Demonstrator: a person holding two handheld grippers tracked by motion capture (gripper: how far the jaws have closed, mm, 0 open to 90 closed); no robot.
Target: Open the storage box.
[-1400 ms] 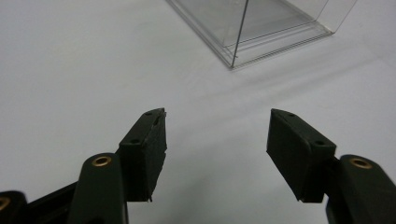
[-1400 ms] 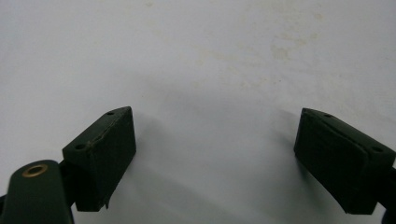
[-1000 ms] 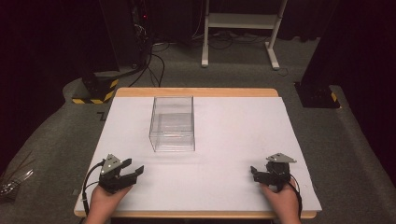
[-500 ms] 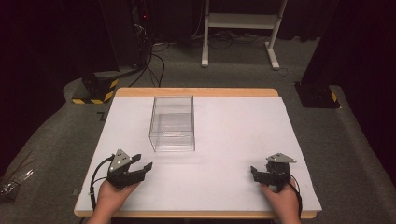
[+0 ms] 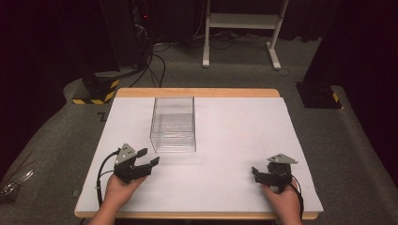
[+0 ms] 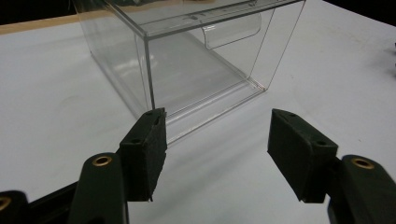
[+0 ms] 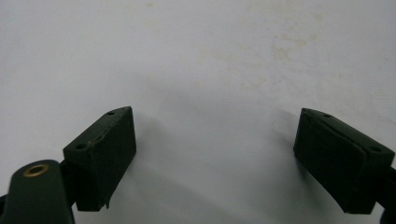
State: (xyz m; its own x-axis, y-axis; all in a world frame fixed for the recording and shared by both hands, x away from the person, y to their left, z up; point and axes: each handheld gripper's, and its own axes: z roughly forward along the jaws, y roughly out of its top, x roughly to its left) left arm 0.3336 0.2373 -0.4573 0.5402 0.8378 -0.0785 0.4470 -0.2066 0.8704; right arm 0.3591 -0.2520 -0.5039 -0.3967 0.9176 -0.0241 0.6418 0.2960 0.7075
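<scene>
White tabletop [image 5: 234, 140], matte and faintly stained, dark room behind. Clear box [image 5: 172, 124] sits left of centre: hard, glossy plastic, thin walls, sharp edges, its long axis running away from the person. Left gripper [image 5: 151, 158] is the nearer one, jaws wide apart and holding nothing, and from the left gripper view the box [image 6: 187, 70] lies just ahead of the pads [image 6: 148, 144], its near corner in line with the left pad. No contact yet, though the glare makes that gap hard to judge. Right gripper [image 5: 256, 172] rests well apart near the right edge, jaws spread over bare table.
</scene>
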